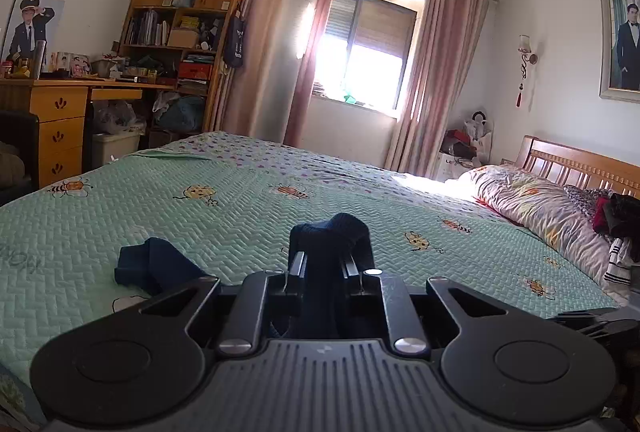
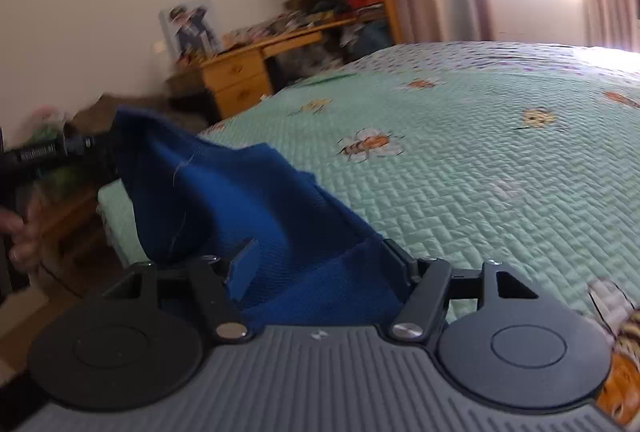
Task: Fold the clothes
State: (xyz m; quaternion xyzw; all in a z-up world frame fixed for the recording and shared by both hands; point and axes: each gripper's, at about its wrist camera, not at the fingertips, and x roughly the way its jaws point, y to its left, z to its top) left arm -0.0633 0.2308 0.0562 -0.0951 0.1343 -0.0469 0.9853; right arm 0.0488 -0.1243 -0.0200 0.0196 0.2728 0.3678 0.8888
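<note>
A dark blue garment (image 2: 224,199) hangs over the near edge of the bed (image 2: 480,191), which has a mint quilted cover with bees. My left gripper (image 1: 326,252) is shut on a bunched fold of this garment (image 1: 340,228), held just above the cover. Another part of the garment lies crumpled to its left (image 1: 152,264). In the right wrist view my right gripper (image 2: 320,264) stands open. Cloth sags loosely between its fingers (image 2: 396,260) and is not pinched. The left gripper (image 2: 52,151) shows there at the far left, holding the cloth's upper corner.
A wooden desk (image 1: 60,103) and a cluttered bookshelf (image 1: 180,31) stand beyond the bed's left side. A rolled quilt (image 1: 532,203), a pile of clothes (image 1: 616,216) and the headboard (image 1: 580,163) are at the right. A person's hand (image 2: 24,236) is at the left edge.
</note>
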